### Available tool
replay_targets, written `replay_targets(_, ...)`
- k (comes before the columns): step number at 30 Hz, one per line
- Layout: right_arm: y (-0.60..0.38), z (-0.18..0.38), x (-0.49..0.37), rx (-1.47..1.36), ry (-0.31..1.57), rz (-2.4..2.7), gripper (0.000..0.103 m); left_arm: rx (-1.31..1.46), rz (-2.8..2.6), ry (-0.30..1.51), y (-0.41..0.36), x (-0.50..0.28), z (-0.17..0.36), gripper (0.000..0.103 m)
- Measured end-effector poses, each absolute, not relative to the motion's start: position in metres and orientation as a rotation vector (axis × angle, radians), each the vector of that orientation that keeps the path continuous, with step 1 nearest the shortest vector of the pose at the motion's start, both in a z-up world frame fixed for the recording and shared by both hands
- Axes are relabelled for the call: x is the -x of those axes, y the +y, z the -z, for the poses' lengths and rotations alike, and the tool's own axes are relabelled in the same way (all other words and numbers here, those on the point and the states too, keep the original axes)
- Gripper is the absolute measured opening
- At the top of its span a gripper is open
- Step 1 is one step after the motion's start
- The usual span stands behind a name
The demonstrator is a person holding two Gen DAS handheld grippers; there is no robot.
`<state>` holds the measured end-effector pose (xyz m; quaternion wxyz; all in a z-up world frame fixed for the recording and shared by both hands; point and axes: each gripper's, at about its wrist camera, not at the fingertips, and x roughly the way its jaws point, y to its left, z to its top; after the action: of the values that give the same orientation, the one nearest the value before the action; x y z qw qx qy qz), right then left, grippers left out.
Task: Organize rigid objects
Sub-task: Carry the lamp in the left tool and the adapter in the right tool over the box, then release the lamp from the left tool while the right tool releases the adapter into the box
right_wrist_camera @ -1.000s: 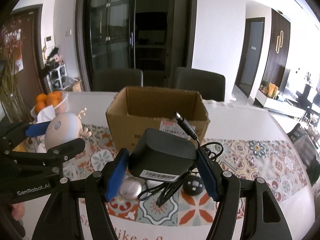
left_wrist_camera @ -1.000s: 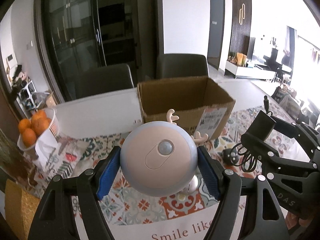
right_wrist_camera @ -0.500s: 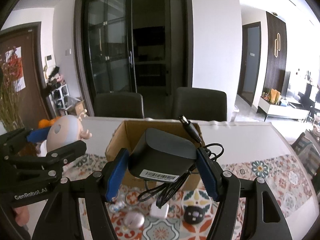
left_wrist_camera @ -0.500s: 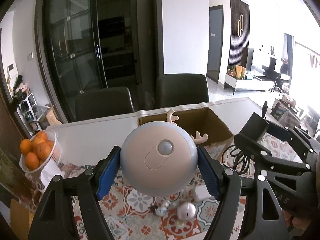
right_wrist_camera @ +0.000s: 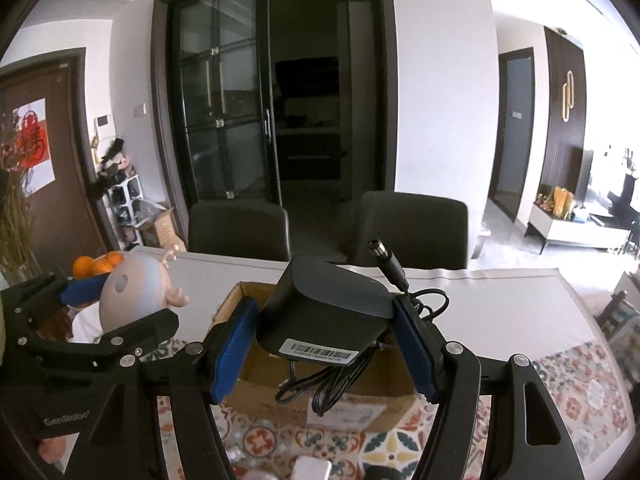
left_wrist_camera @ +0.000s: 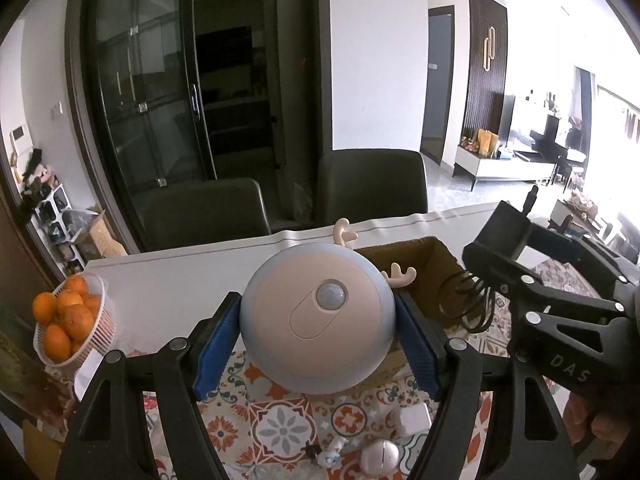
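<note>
While both tools [left_wrist_camera: 318,340] [right_wrist_camera: 326,354] grip lamp [left_wrist_camera: 318,316] and adapter [right_wrist_camera: 326,316], box [right_wrist_camera: 360,400] stays half-hidden.

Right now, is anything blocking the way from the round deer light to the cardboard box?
Nothing visible does. The left gripper holds the deer light above the table, and the cardboard box sits open-topped just beyond it. The right gripper with its black adapter hangs alongside.

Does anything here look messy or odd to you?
Only one thing: the adapter in the right hand-held gripper trails a loose cable, dangling above the cardboard box with its plug sticking up. Nothing looks spilled or broken.
</note>
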<state>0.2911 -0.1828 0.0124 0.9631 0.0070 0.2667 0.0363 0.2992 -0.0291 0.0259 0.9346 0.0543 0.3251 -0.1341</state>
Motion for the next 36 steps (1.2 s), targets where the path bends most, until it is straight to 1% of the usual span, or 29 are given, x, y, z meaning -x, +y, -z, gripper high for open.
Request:
replay_targets(12,-0.201,0.016,-0.350,-0.085,0.641,-0.120,0.068,-0.082,0.275,0.754,-0.042,-0.350,-0.006,0.075)
replay_targets(24,-0.216,0.047,-0.374,-0.132,0.721,-0.076,0.068,-0.075,0.300,0.874,-0.055,-0.384,0.030,0.075)
replay_targets(31,-0.220,0.059,-0.382,-0.139,0.748,-0.076,0.068,-0.088,0.272,0.866,-0.049,-0.388,0.035,0.076)
replay_targets(32,-0.219,0.059,-0.383,-0.137,0.749,-0.080,0.068,-0.092,0.261,0.863,-0.048,-0.387,0.035,0.077)
replay_targets(35,-0.214,0.058,-0.384,-0.116,0.745,-0.085,0.068,-0.112,0.216,0.840,-0.043,-0.384,0.032,0.087)
replay_targets(36,-0.212,0.058,-0.386,-0.115,0.748,-0.089,0.068,-0.118,0.201,0.833,-0.040,-0.382,0.031,0.087)
